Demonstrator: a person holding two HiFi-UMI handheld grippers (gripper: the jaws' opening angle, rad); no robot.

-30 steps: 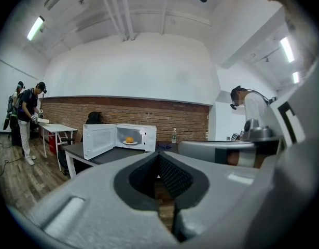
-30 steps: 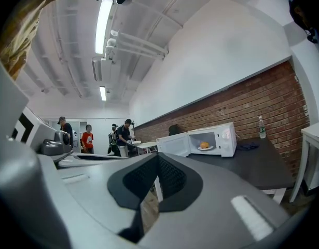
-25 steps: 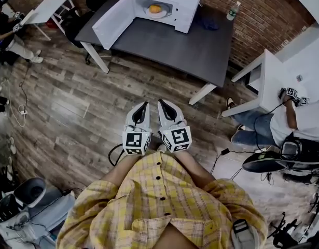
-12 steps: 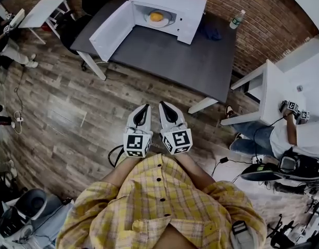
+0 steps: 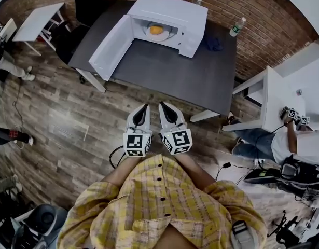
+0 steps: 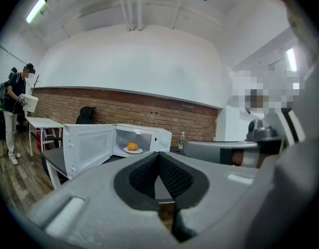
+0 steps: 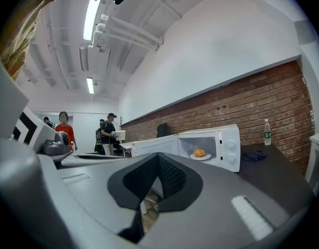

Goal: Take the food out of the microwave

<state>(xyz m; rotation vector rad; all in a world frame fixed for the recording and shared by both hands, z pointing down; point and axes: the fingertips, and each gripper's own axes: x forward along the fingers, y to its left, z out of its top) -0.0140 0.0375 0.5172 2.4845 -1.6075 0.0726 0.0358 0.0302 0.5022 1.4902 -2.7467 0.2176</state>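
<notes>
A white microwave (image 5: 172,14) stands on the dark table (image 5: 175,77), its door (image 5: 110,48) swung open to the left. Inside, an orange piece of food (image 5: 156,29) lies on a white plate (image 5: 162,35). My left gripper (image 5: 144,108) and right gripper (image 5: 163,106) are side by side close to my chest, over the wooden floor, well short of the table. Both are shut with nothing between the jaws. The left gripper view has the food (image 6: 132,147) far ahead of the left gripper (image 6: 159,156); the right gripper view has the food (image 7: 199,152) beyond the right gripper (image 7: 158,157).
A water bottle (image 5: 236,27) and a blue cloth (image 5: 212,43) lie on the table right of the microwave. A white table (image 5: 276,95) with a seated person (image 5: 283,139) is at the right, another white table (image 5: 37,19) at the far left. Cables (image 5: 115,157) trail on the floor.
I have stepped toward the table: the microwave and table have come closer and shifted right in the head view. Both grippers stay shut in the same place before my chest.
</notes>
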